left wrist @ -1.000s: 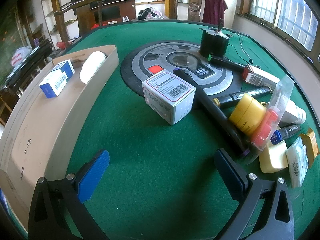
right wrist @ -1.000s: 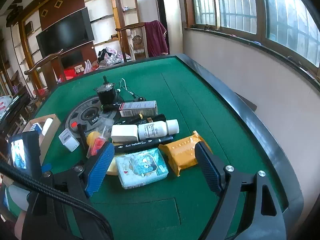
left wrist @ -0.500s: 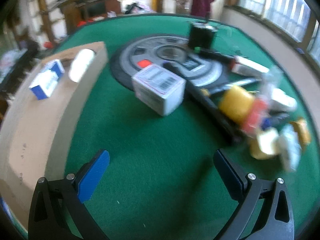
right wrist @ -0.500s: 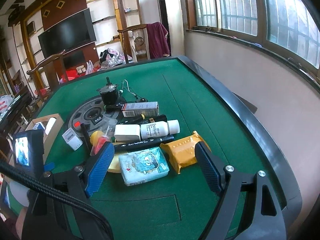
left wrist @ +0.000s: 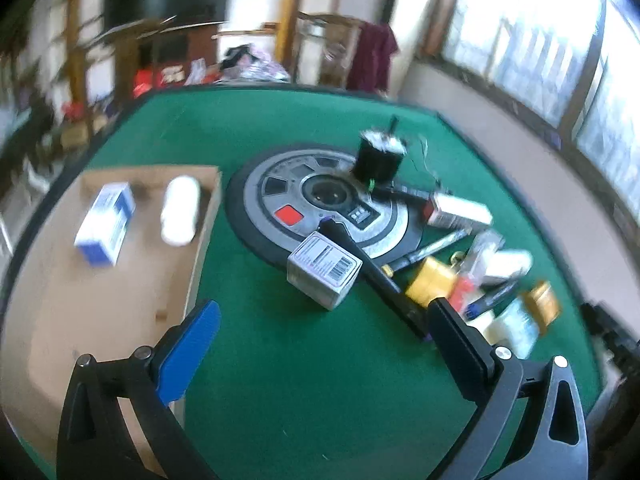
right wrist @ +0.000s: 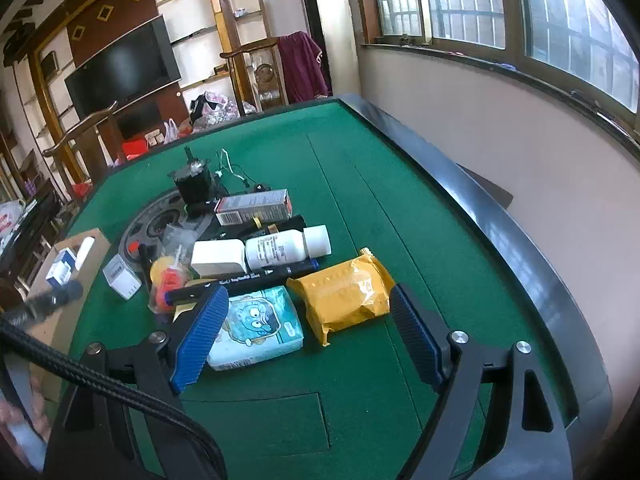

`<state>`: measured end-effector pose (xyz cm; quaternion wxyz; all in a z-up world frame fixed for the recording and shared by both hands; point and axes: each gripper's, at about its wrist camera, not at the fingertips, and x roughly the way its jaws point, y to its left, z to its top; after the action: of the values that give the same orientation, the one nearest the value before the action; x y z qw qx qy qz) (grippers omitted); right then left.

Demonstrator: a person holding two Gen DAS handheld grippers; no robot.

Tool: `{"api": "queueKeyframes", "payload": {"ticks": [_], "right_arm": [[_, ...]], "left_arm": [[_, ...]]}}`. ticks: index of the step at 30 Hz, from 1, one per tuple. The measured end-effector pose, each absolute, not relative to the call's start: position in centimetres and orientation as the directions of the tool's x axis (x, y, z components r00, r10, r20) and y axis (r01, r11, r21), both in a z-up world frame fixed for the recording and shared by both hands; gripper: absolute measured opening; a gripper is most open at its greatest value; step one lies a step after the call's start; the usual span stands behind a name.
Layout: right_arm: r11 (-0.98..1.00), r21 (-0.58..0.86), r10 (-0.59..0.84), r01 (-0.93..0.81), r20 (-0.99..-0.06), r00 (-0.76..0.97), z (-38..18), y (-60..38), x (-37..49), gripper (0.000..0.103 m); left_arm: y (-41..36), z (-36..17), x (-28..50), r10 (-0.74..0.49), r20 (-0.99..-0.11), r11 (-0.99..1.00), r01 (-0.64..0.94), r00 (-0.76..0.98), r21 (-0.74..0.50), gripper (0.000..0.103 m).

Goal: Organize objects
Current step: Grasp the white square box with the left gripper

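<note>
Across the lower half of the right wrist view, the right gripper [right wrist: 308, 334] hangs over the green table [right wrist: 360, 200] with its blue-padded jaws spread wide and nothing gripped; between them in the frame lie a pale blue tissue pack [right wrist: 258, 326] with a cartoon face and, just to its right, a yellow packet [right wrist: 344, 298]. Behind these, toward the middle of the frame, sits a crowded heap: a black marker [right wrist: 248, 278], a white bottle [right wrist: 286, 246] lying on its side, a white block [right wrist: 218, 258], and a long carton [right wrist: 254, 206] with a barcode. Further up stands a black motor [right wrist: 194, 184] with thin wires trailing from it. At the left edge a cardboard box [right wrist: 94, 248] holds a blue-and-white carton [right wrist: 60, 266] and a white roll [right wrist: 85, 252].

Low in the blurred left wrist view, the left gripper [left wrist: 320, 342] is likewise released, jaws apart over bare green felt. Just above centre lies a small grey box [left wrist: 324, 274] with a barcode label, resting at the rim of a round grey disc [left wrist: 320, 200] set into the table. A yellow jar [left wrist: 432, 286] lies right of it among the smeared heap. The cardboard box fills the left of this frame, with the same two items in its upper part
</note>
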<state>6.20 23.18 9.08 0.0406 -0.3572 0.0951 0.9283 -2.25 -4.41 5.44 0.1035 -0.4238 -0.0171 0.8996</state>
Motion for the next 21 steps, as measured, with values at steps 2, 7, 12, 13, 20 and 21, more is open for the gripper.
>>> {"api": "queueKeyframes", "payload": {"ticks": [2,7,12,13,20,21], "right_arm": [[-0.978,0.156,0.001,-0.142,-0.672,-0.741,8.9,23.4,6.1,0.083],[-0.977,0.166,-0.012,-0.136,-0.674,-0.738,8.8,23.8,5.8,0.083],[-0.975,0.178,-0.025,-0.134,-0.685,-0.728,8.5,23.8,5.4,0.083],[-0.975,0.179,-0.028,-0.131,-0.687,-0.726,8.5,23.8,5.3,0.083],[-0.965,0.254,-0.137,-0.061,-0.689,-0.712,9.1,22.7,4.3,0.083],[-0.956,0.289,-0.18,-0.039,-0.689,-0.702,9.2,22.5,3.9,0.083]], "left_arm": [[-3.4,4.8,-3.4,0.154,-0.766,-0.98,-0.196,-0.624,-0.037,0.101],[-2.6,3.6,-5.3,0.13,-0.773,-0.977,-0.213,-0.621,0.007,0.095],[-1.3,2.3,-6.2,0.115,-0.79,-0.966,-0.253,-0.602,0.052,0.062],[-1.1,1.9,-6.4,0.116,-0.804,-0.965,-0.257,-0.583,0.047,0.048],[-1.3,3.2,-5.0,0.167,-0.773,-0.964,-0.264,-0.612,0.001,0.044],[-1.4,3.7,-4.5,0.181,-0.762,-0.963,-0.268,-0.621,-0.011,0.044]]}}
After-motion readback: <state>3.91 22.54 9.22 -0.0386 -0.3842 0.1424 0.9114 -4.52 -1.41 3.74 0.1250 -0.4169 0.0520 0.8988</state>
